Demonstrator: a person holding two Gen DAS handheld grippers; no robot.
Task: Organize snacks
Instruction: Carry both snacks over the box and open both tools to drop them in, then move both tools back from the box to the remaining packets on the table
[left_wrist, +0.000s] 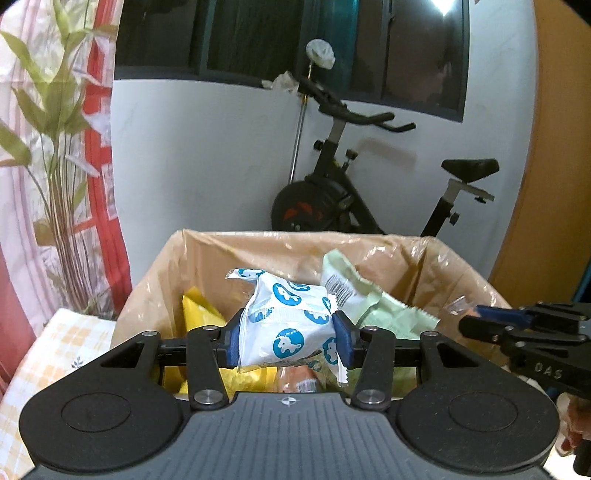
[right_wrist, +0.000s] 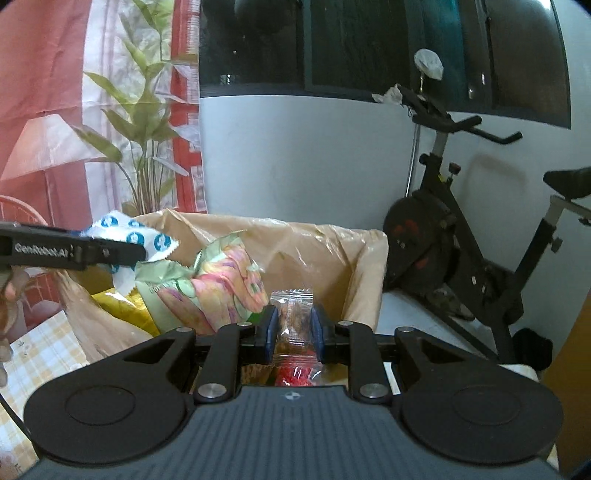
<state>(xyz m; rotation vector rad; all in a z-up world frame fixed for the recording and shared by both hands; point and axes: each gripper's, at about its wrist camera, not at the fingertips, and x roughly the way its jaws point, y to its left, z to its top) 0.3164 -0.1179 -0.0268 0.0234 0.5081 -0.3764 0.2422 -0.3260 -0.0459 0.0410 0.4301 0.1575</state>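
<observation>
My left gripper (left_wrist: 286, 341) is shut on a white snack packet with blue round prints (left_wrist: 286, 325), held over a cardboard box lined with clear plastic (left_wrist: 207, 254). The packet also shows in the right wrist view (right_wrist: 129, 232). My right gripper (right_wrist: 294, 330) is shut on a small clear packet of brown snack (right_wrist: 293, 321), over the same box (right_wrist: 332, 251). Inside the box lie a pale green bag (left_wrist: 388, 314), which shows pink fruit print in the right wrist view (right_wrist: 214, 291), and a yellow bag (left_wrist: 199, 310). The right gripper shows at the right edge of the left wrist view (left_wrist: 480, 321).
An exercise bike (left_wrist: 351, 195) stands behind the box against a white wall. A potted plant (left_wrist: 55, 147) and red-white curtain are at the left. A yellow checked tablecloth (left_wrist: 55, 350) lies under the box. A red-wrapped snack (right_wrist: 295, 374) lies below my right fingers.
</observation>
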